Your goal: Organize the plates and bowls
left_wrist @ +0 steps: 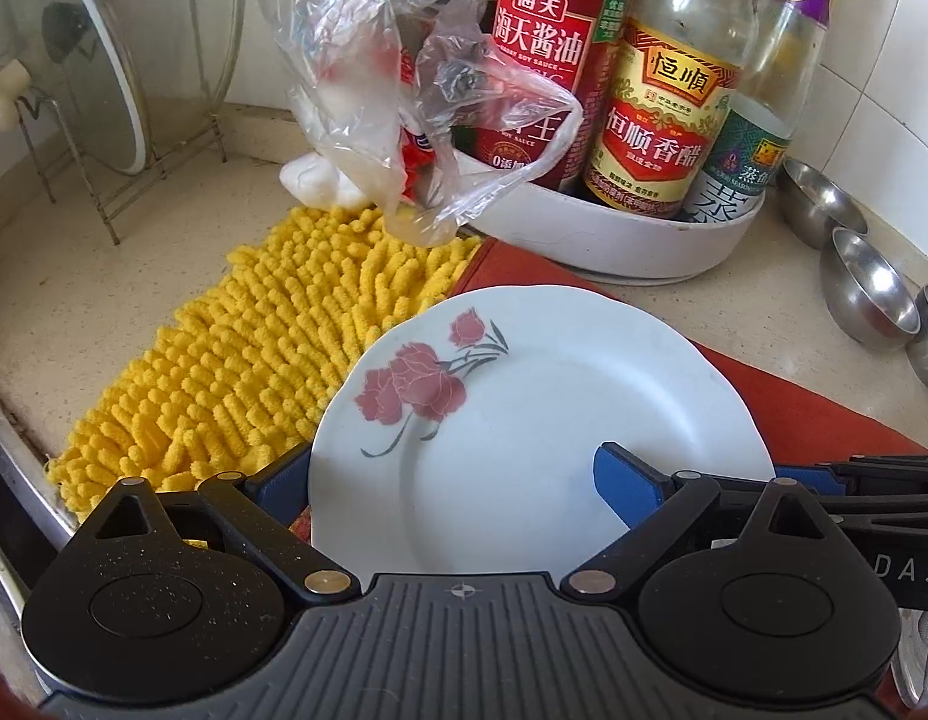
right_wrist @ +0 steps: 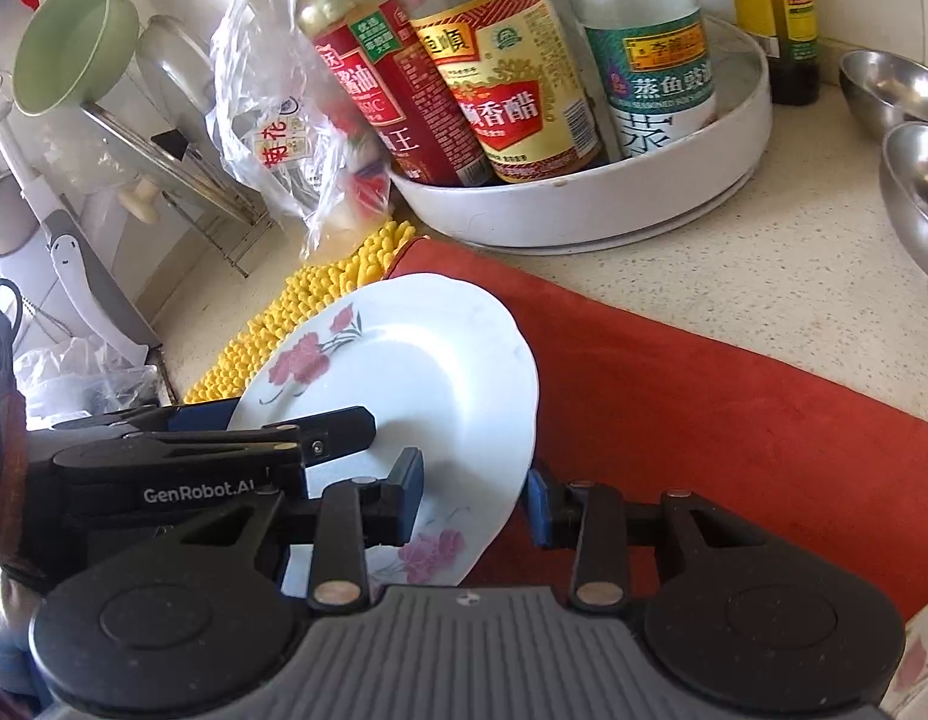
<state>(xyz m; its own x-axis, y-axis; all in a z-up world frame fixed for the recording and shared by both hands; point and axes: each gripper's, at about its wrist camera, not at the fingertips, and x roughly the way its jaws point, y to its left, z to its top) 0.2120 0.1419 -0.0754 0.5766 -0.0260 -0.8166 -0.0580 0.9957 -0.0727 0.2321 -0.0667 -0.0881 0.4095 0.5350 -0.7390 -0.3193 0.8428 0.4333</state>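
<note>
Handing over the white ceramic plate with red flowers point(left_wrist: 541, 420)

My left tool point(left_wrist: 458, 480) grasps it; my right tool point(right_wrist: 472, 495) straddles its rim, unclenched: clench squarely before the left releases.

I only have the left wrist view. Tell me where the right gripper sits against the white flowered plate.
Observer: The right gripper straddles the near rim of the white flowered plate, jaws apart and not clamped.
Operator: Report what my left gripper's body hides on that plate.
Observer: A second pink flower print sits on the rim nearest the left gripper, which clamps the plate.
Operator: Describe what stands behind the white round tray.
Observer: Two small bottles with yellow labels stand behind the white round tray.
</note>
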